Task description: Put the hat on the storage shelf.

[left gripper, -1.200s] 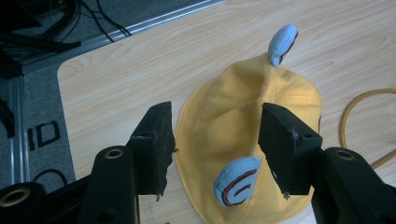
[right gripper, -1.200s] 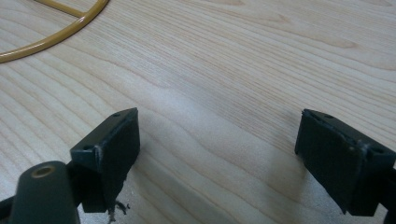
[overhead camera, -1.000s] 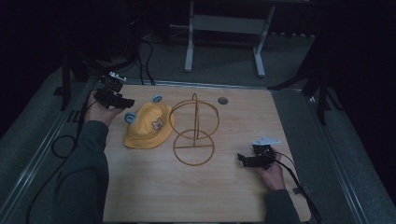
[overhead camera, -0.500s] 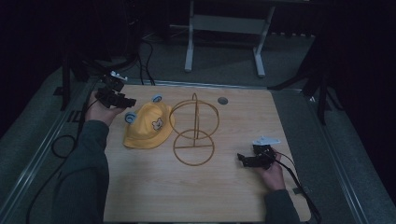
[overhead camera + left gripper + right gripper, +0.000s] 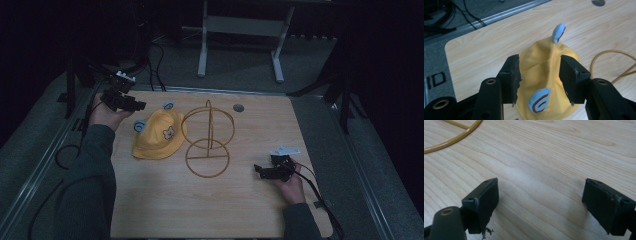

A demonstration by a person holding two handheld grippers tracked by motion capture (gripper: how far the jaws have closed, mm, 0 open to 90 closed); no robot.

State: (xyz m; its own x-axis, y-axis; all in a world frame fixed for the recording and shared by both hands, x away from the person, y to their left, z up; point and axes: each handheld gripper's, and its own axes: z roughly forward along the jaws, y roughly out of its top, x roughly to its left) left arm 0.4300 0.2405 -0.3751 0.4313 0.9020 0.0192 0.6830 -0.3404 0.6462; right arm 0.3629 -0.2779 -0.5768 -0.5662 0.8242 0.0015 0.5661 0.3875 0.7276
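Note:
A yellow child's hat (image 5: 156, 136) with blue ears and a small bear patch lies on the wooden table (image 5: 165, 200), left of centre. Beside it on the right stands a tan wire hat stand (image 5: 208, 140) of rings on a round base. My left gripper (image 5: 136, 106) hovers at the table's far left corner, just left of the hat, open. In the left gripper view the yellow hat (image 5: 546, 75) lies below and beyond the parted jaws, with one blue ear (image 5: 558, 30) upright. My right gripper (image 5: 259, 171) rests low at the right, open over bare wood, and the wire stand's base ring (image 5: 451, 140) curves off at the top left.
A small grey round disc (image 5: 238, 107) sits near the table's far edge. A metal frame (image 5: 240, 30) stands on the floor behind the table. Cables trail off the left side and from the right gripper. Bare wood stretches across the front of the table.

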